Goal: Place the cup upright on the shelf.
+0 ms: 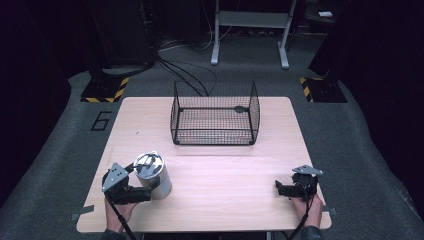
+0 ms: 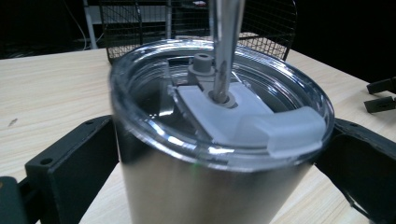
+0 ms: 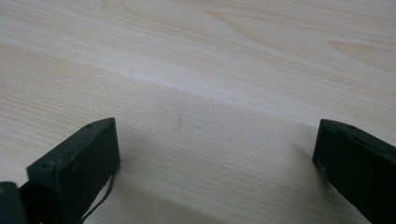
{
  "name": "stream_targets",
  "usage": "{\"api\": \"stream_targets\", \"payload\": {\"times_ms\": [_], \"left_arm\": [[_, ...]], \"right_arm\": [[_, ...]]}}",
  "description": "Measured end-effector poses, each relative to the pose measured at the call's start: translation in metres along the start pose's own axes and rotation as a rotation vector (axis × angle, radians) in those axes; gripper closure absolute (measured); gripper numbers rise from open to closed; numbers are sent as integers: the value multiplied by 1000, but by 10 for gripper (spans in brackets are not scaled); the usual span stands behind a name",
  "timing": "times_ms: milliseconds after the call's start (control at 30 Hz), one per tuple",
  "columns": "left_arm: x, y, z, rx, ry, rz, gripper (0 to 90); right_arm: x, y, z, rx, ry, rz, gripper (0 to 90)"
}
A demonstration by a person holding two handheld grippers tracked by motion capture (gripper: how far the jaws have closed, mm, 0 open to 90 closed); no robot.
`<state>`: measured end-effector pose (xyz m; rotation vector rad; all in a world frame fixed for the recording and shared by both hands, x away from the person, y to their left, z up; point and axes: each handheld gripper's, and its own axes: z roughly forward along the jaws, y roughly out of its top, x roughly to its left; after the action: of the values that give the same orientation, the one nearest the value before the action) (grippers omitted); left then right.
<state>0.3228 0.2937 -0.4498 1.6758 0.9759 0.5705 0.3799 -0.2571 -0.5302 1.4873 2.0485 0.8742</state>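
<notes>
Jaws flank tumbler (image 2: 205, 154), seemingly touching both sides.

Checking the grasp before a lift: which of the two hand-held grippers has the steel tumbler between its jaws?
The left hand-held gripper: its jaws flank the tumbler, while the right hand-held gripper rests open over bare table.

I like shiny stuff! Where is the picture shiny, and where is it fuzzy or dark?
In the left gripper view, the clear lid of the steel cup carries bright glints, and the straw looks smeared. In the high view, the table is lit while the floor around it is dark. In the right gripper view, the tongs cast soft shadows.
</notes>
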Motion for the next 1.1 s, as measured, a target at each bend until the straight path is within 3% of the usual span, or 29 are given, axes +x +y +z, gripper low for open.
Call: {"api": "stream_targets", "payload": {"times_ms": [500, 667, 1100], "left_arm": [[-1, 0, 15, -37, 30, -21, 0], [-4, -1, 18, -54, 52, -11, 0], [-7, -2, 22, -45, 79, 10, 25]], "right_arm": [[1, 0, 0, -6, 0, 6, 1], [1, 0, 0, -3, 2, 5, 1], [1, 0, 0, -7, 1, 6, 1]]}}
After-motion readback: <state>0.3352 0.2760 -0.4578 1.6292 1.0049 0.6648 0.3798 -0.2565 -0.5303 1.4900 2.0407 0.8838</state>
